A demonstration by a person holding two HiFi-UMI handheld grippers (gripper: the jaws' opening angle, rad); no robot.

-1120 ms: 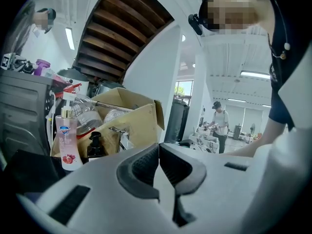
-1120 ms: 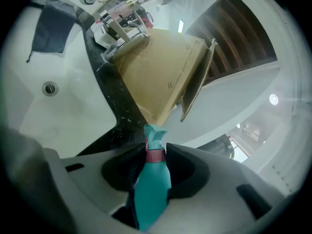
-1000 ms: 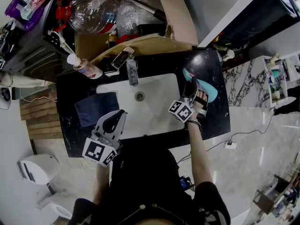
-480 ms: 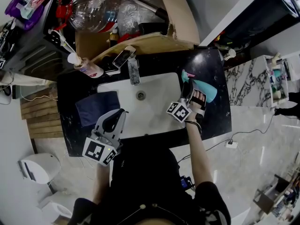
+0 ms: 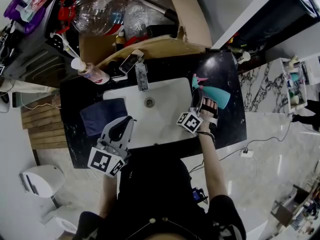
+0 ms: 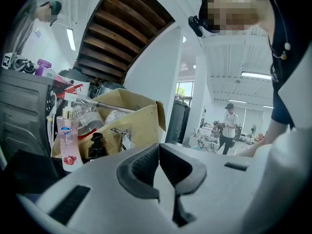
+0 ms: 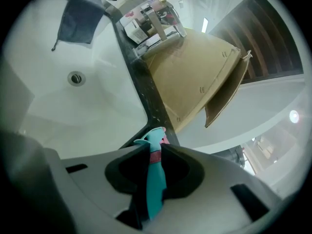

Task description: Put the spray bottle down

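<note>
Now the right gripper [image 7: 155, 149] has its jaws, which have just been closing, pinched on the neck of the teal spray bottle [image 7: 156, 179]. The bottle is low over the black counter [image 5: 227, 69], just right of the white sink [image 5: 167, 114]. The left gripper [image 6: 159, 147] has its jaws together on nothing, by the counter's front edge.

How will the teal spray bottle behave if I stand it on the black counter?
The spray bottle looks like stiff plastic, so it should hold its shape. Its tall body under a jutting nozzle may tip easily. The right gripper, whose jaws have just closed on the thin neck, may let it pivot.
</note>
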